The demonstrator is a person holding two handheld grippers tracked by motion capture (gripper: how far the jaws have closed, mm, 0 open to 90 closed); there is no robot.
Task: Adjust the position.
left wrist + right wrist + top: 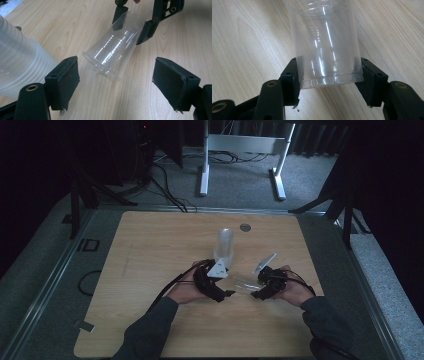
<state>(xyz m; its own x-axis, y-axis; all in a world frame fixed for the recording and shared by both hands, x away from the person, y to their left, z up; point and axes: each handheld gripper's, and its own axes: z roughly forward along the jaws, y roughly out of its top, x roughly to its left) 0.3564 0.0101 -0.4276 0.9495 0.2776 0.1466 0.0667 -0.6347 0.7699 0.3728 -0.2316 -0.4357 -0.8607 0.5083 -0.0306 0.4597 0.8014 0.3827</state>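
A clear plastic cup (324, 37) lies tilted on its side just above the wooden table (150, 250). My right gripper (329, 72) is shut on it, one pad on each side near its base. The same cup (115, 50) points its open rim toward my left gripper (116, 60), which stands open with nothing between its pads. A stack of several clear cups (20, 65) lies close beside the left jaw. From above, the stack (225, 245) stands upright behind the left gripper (231, 292), and the right gripper (256, 294) faces it with the cup (245, 284) between the two.
A small grey round disc (245, 227) sits in the table near its far edge. Beyond the table, a white desk frame (245, 150) and loose cables (170, 190) lie on the carpet. Metal rails run along the table's sides.
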